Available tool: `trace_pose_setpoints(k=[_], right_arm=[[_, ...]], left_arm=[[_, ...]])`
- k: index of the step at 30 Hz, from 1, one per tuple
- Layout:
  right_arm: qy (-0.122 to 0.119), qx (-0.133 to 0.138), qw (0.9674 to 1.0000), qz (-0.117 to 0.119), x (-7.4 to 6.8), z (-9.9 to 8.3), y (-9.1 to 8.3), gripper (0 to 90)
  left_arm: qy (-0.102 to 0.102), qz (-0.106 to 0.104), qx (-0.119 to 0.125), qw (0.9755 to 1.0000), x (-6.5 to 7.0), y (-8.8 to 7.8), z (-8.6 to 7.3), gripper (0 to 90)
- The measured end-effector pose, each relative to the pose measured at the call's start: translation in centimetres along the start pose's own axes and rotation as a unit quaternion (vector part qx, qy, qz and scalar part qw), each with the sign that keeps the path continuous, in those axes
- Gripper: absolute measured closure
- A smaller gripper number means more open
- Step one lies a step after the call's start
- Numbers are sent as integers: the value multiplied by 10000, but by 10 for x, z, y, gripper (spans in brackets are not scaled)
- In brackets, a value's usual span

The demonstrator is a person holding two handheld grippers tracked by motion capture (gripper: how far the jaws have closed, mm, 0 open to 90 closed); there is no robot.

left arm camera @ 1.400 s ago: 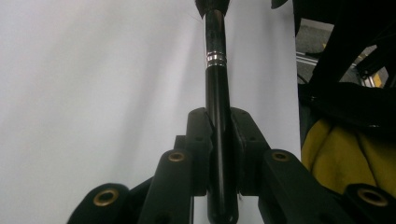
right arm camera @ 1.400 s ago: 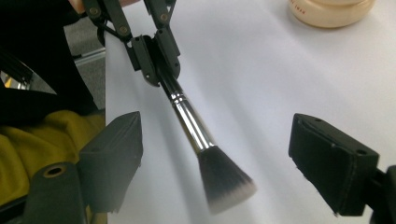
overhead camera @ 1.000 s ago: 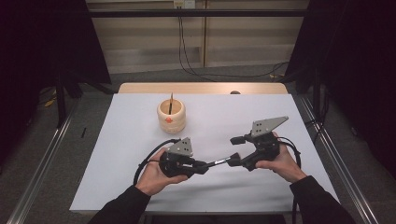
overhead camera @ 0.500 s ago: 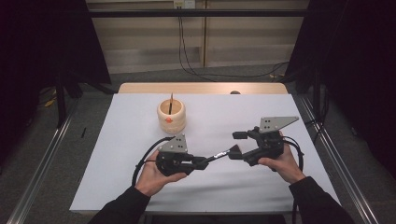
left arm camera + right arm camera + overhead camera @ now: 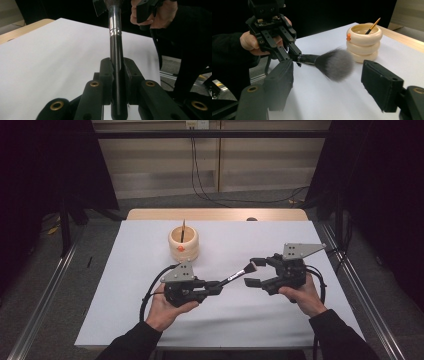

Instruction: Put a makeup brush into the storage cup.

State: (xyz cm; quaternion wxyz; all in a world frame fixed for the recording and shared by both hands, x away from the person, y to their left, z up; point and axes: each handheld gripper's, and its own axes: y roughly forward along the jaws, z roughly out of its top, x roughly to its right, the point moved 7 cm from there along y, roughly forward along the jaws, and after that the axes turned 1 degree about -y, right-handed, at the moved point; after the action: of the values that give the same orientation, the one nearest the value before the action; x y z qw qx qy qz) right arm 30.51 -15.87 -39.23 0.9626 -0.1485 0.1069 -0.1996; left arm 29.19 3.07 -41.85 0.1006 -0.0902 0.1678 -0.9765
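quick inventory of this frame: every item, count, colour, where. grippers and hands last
Makeup brush, black handle, silver ferrule, grey-black bristles: 1, held above the table between the grippers, bristles toward the right gripper.
Cream ringed holder pot with an orange tab: 1, far left-centre of the table.
Thin stick, dark with an orange tip: 1, standing tilted in the pot.
White table cover: 1, over a light wooden table.
Left gripper: 1, black, shut on the brush handle.
Right gripper: 1, black, jaws open to either side of the bristles, just been closing.
Hands: 2, dark sleeves, near edge.
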Motion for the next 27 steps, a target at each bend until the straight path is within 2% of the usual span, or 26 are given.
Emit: trace_pose_setpoints(k=[2,5,9,10,12,15,18,19,20,25,27], right_arm=[[-20,4,10000,85,-2,0,1,303],[-1,8,9998,209,-4,1,2,351],[12,7,9995,318,-5,1,3,418],[22,17,9995,320,-5,1,3,422],[35,7,9995,323,-4,1,3,450],[63,23,9992,403,-4,1,3,498],[128,75,9987,493,-3,2,2,555],[157,79,9987,476,-2,1,2,572],[208,106,9983,543,-2,1,2,603],[318,142,9969,703,0,1,0,707],[313,117,9966,752,-1,0,0,720]], left_arm=[[61,53,-27,10000,0,0,0,795],[27,4,74,10000,1,3,0,795],[42,31,65,10000,2,3,0,795],[15,-41,130,9999,2,4,0,795],[25,1,99,9999,2,4,0,795],[46,-70,98,9999,3,5,-1,795],[46,-44,41,10000,2,6,-2,795],[23,-146,112,9998,3,7,-2,794],[32,-99,102,9999,3,7,-2,795],[73,-136,27,9999,2,8,-5,794],[68,-237,60,9997,2,9,-6,794]])
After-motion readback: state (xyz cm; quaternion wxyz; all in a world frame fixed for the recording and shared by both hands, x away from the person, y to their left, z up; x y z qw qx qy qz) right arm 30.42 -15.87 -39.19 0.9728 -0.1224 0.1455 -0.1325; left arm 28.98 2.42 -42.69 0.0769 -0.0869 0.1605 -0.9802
